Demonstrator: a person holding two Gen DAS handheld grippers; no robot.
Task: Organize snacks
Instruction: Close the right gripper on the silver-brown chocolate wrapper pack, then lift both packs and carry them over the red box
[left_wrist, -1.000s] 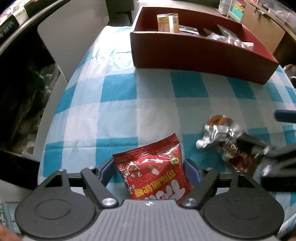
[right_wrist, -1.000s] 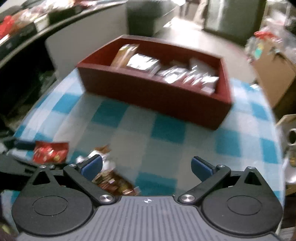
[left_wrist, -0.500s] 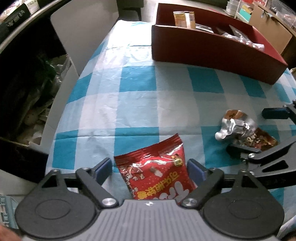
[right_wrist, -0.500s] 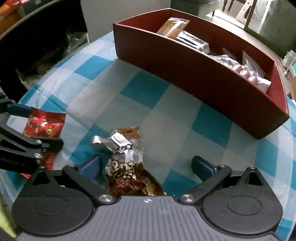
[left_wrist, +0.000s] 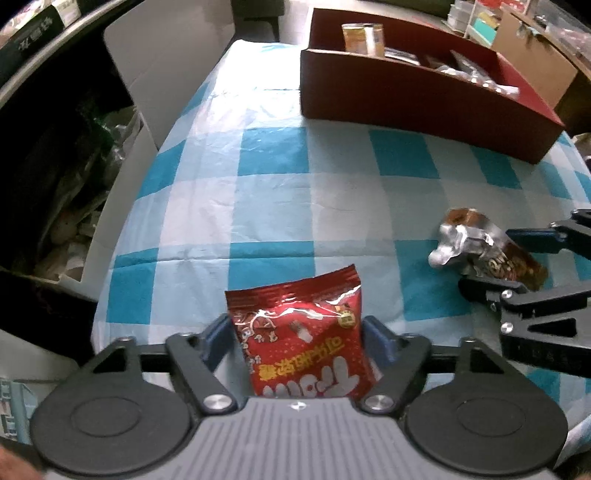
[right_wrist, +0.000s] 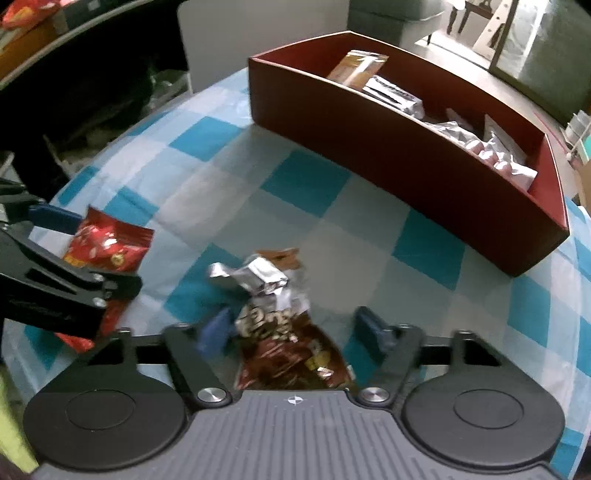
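Observation:
A red snack bag (left_wrist: 303, 339) lies on the blue-checked tablecloth (left_wrist: 258, 206) between the fingers of my left gripper (left_wrist: 295, 334), whose pads sit close against its sides. It also shows in the right wrist view (right_wrist: 107, 247). A brown and silver snack bag (right_wrist: 280, 321) lies between the fingers of my right gripper (right_wrist: 295, 328), which is partly closed with a gap on the right side. That bag also shows in the left wrist view (left_wrist: 484, 251). A dark red box (right_wrist: 424, 147) with several snacks stands at the far side.
The table's left edge (left_wrist: 122, 236) drops off to white cardboard (left_wrist: 155, 74) and dark clutter. My two grippers lie side by side near the table's front. A cardboard box (left_wrist: 535, 70) stands behind the red box.
My right gripper has moved over the brown and silver bag and its fingers have narrowed around it. My left gripper's fingers have closed in on the red bag.

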